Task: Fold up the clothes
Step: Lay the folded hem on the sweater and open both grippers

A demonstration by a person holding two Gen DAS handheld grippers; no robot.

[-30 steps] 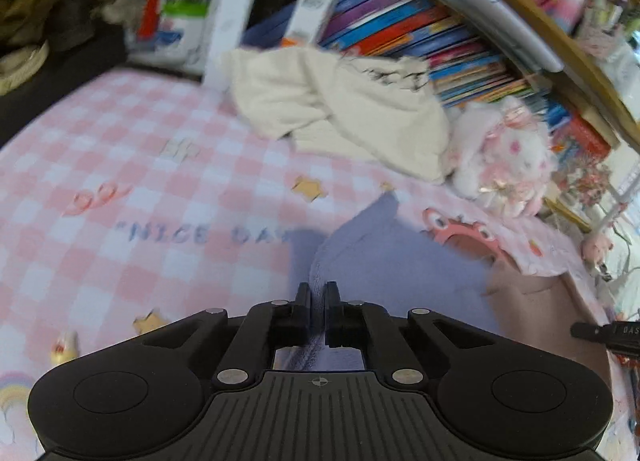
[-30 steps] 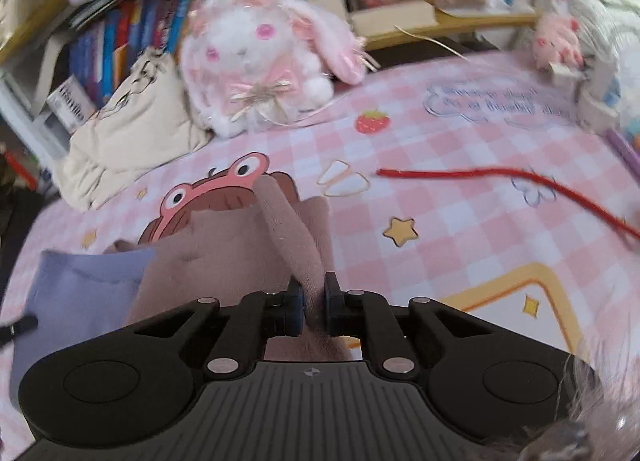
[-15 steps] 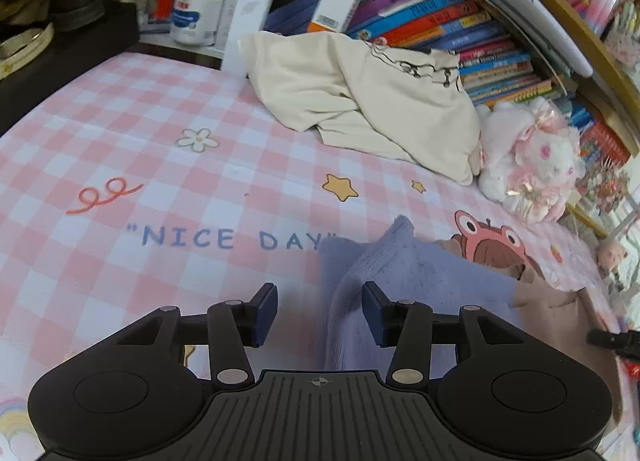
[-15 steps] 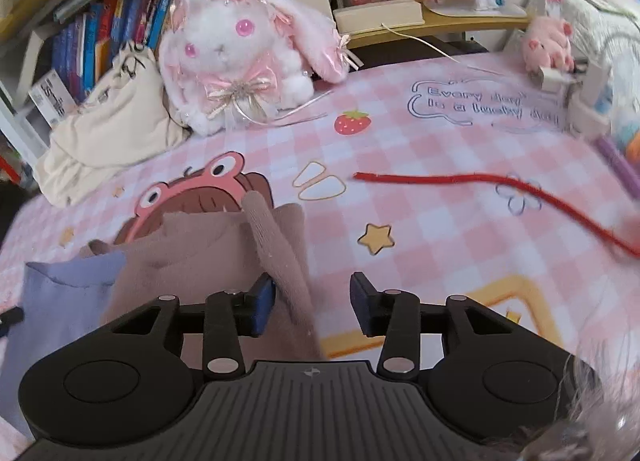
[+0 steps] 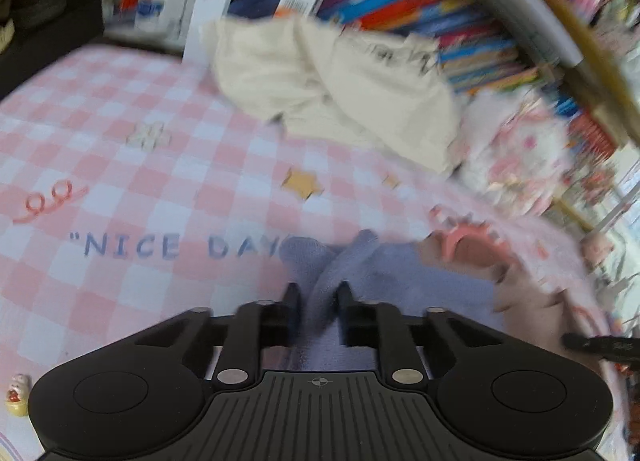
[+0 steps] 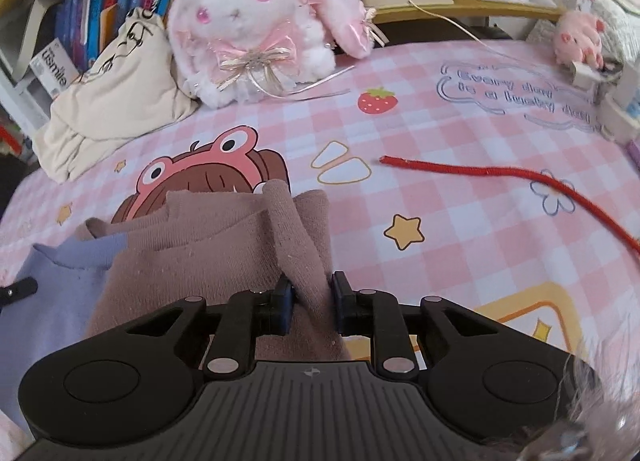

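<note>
A knit garment, half lavender [image 5: 420, 281] and half mauve [image 6: 200, 245], lies on the pink checked table cover [image 5: 120, 181]. My left gripper [image 5: 318, 295] is low over the lavender end. Its jaws are closing on a raised ridge of lavender fabric that fills the gap between them; this view is blurred. My right gripper [image 6: 312, 293] is over the mauve end. Its jaws are closing on an upright mauve fold that touches both pads. The lavender half [image 6: 60, 293] also shows at the left of the right wrist view.
A crumpled cream garment [image 5: 340, 93] lies at the back against a shelf of books [image 5: 400, 9], beside a white and pink plush rabbit [image 6: 260, 21]. To the right run a red cord [image 6: 480, 173] and a small pink plush toy [image 6: 580, 37]. A tiny figurine [image 5: 18, 399] stands near left.
Both grippers let go of the fabric and opened half a second ago. Since then both have narrowed again around a fold. The left gripper has shifted slightly over the cloth.
</note>
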